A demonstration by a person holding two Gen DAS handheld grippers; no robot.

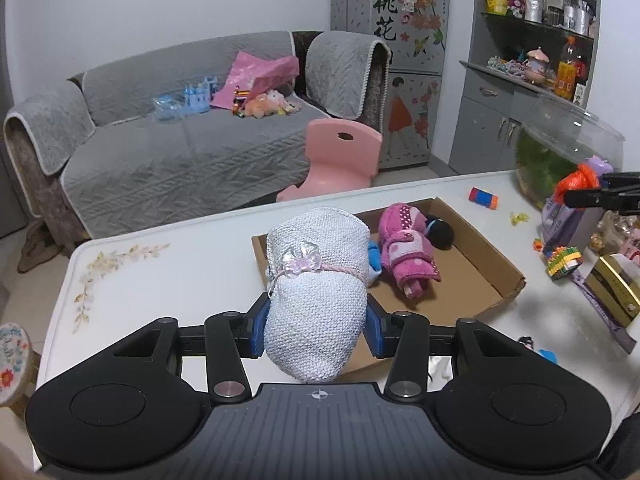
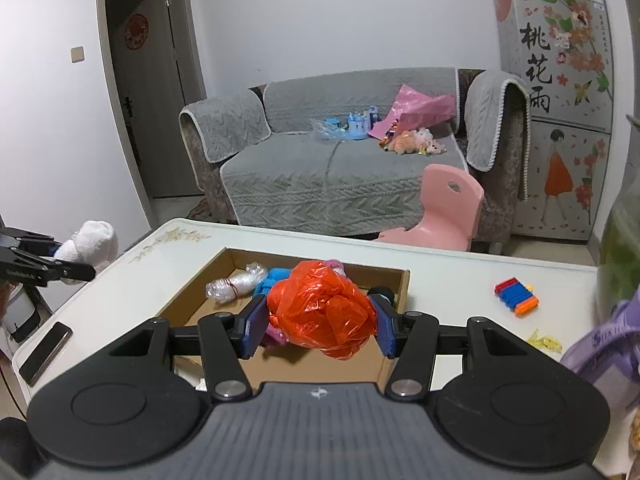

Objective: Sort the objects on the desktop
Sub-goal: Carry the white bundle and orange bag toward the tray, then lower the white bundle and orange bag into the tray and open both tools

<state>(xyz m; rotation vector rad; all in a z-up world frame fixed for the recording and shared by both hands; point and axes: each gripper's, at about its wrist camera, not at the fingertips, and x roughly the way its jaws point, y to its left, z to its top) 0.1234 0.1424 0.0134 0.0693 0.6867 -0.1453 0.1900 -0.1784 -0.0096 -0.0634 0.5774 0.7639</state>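
The left tool (image 1: 316, 320) grips a knit bundle (image 1: 316, 280) left of the box (image 1: 492, 256); the right tool (image 2: 322, 324) holds an orange bag (image 2: 324, 308) directly above it, nearer.

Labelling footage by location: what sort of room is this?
Most likely a home living room: a grey covered sofa strewn with toys, a decorated fridge, and a child's pink chair beside the white table.

The knit hat (image 1: 316, 280) was white with a pink bow, the bag (image 2: 324, 312) orange, the sofa (image 1: 180, 136) at eleven o'clock grey.
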